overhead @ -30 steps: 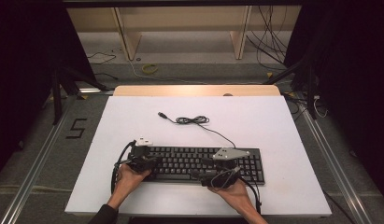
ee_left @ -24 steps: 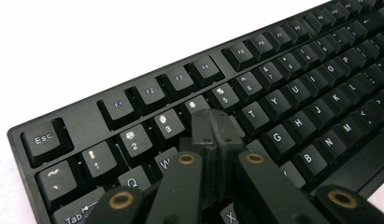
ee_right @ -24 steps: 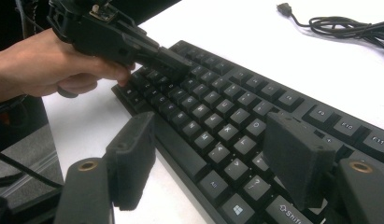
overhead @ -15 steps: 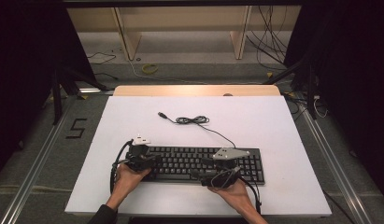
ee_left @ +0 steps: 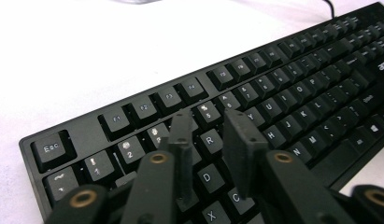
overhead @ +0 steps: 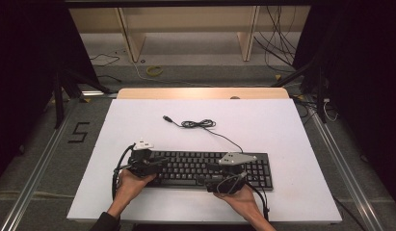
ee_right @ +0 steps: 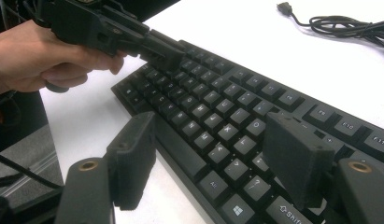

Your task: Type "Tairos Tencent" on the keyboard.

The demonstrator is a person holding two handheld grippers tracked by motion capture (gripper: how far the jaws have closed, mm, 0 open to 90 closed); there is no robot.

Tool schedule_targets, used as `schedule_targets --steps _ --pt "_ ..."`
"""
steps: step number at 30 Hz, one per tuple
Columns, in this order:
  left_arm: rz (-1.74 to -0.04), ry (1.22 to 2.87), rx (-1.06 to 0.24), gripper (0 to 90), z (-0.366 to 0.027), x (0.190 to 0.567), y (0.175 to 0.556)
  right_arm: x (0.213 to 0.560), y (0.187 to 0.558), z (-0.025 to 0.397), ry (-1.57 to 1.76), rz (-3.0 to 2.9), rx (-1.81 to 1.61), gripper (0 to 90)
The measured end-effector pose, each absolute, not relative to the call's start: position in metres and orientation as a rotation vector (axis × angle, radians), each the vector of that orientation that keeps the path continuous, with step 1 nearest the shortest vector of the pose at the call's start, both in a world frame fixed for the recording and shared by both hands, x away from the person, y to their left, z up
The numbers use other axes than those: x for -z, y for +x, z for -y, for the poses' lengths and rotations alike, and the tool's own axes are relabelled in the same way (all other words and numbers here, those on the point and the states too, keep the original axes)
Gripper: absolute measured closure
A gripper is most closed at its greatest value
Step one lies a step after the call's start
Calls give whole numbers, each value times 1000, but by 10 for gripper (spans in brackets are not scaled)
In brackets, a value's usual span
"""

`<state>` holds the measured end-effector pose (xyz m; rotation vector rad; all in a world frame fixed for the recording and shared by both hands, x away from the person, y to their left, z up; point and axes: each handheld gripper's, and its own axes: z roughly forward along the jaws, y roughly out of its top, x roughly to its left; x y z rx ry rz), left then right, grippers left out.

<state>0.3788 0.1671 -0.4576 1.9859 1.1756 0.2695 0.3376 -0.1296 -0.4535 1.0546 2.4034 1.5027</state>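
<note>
Keyboard [overhead: 205,168] flat on table [overhead: 282,130]. Left gripper [ee_left: 206,128] jaws slightly apart above R/5 keys; right gripper [ee_right: 208,158] jaws wide apart above bottom row. Risk: a broad jaw tip presses two keys together.

The keyboard [overhead: 205,169] lies on the table [overhead: 282,130], near its front edge. Behind the keyboard, toward the table's middle, lies its coiled cable [overhead: 198,124], which joins the keyboard's back edge. The left gripper [overhead: 152,166] sits over the keyboard's left end, the right gripper [overhead: 219,178] over the keyboard's front edge, right of its middle.
</note>
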Motion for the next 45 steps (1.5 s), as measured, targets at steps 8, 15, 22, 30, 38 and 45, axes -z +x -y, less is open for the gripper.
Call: schedule_targets --steps 8,15,22,30,38,45 --pt "-1176 1967 -267 642 -171 455 377 454 338 129 1054 -2406 -1500 357" --pt "-1182 1952 -264 561 -173 454 375 454 338 128 1055 -2409 -1501 357" --pt "-1184 1932 -267 459 -175 453 374 455 340 127 1059 -2411 -1499 357" --pt "-1188 1917 -268 405 -180 453 370 455 341 124 1060 -2420 -1493 359" --pt "-1190 1899 -274 369 -183 451 367 456 345 119 1069 -2434 -1484 413" --pt "-1179 1879 -290 337 -186 449 361 454 350 113 1089 -2443 -1477 524"
